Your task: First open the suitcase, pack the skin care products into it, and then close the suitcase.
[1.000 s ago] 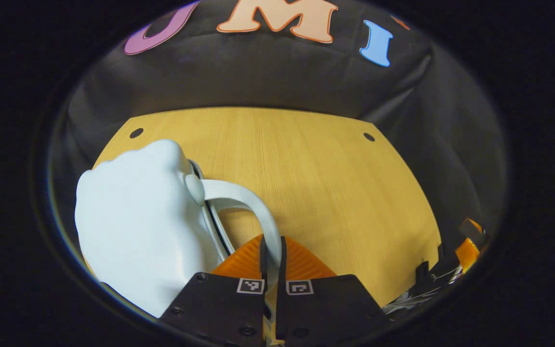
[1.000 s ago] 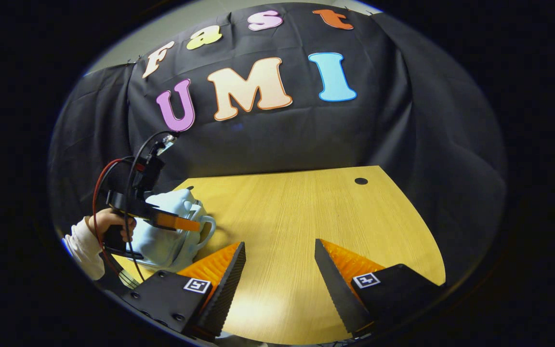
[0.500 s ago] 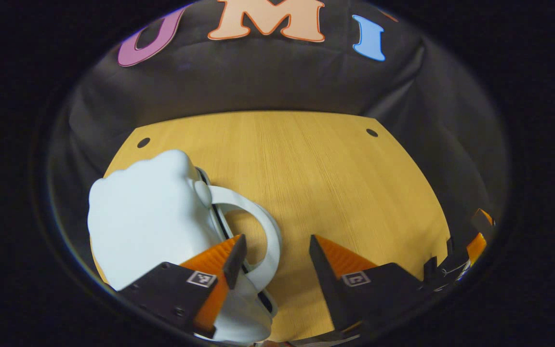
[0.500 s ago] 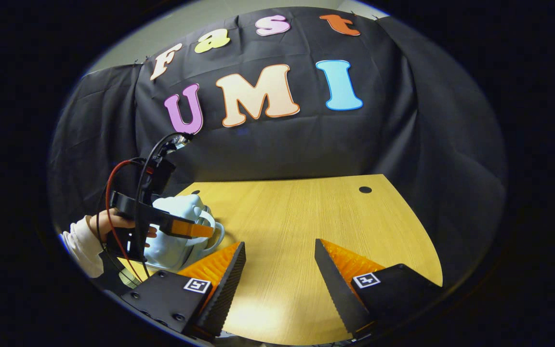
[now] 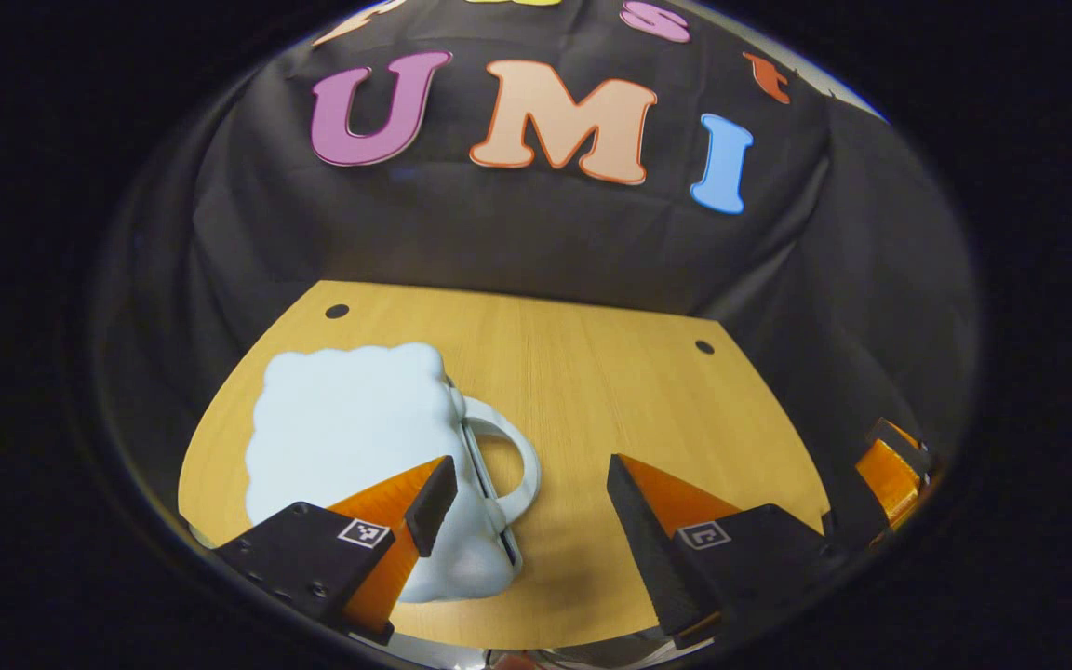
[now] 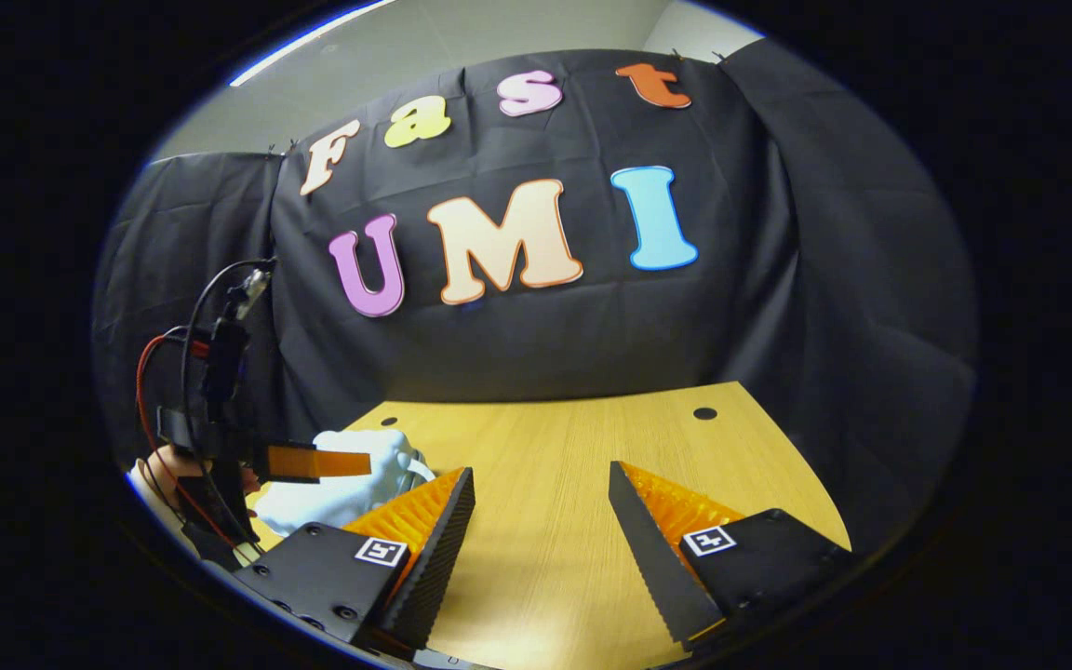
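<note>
Counting what you have, largest first:
Booth wall: one black cloth (image 6: pixel 778 279) hangs behind the table; above it in your right gripper view a strip of pale room wall (image 6: pixel 462 37) shows.
Table: one wooden top (image 5: pixel 610 391) with a curved near edge and two small dark holes near its far edge.
Suitcase: one pale blue, cloud-shaped suitcase (image 5: pixel 341 428), lying closed on the left part of the table, its single white loop handle (image 5: pixel 513 456) pointing toward the table's middle.
Grippers: two. Your left gripper (image 5: pixel 527 489) has its jaws wide apart and grips nothing; its left finger overlaps the suitcase's near edge in the left gripper view, and you cannot tell whether it touches. Your right gripper (image 6: pixel 541 489) has its jaws wide apart too, over bare wood, well apart from the suitcase.
Hand: one, seen in the right gripper view, holding the left gripper's grip (image 6: pixel 173 461) beside the suitcase (image 6: pixel 350 479).
Cables: red and black ones loop above that gripper.
</note>
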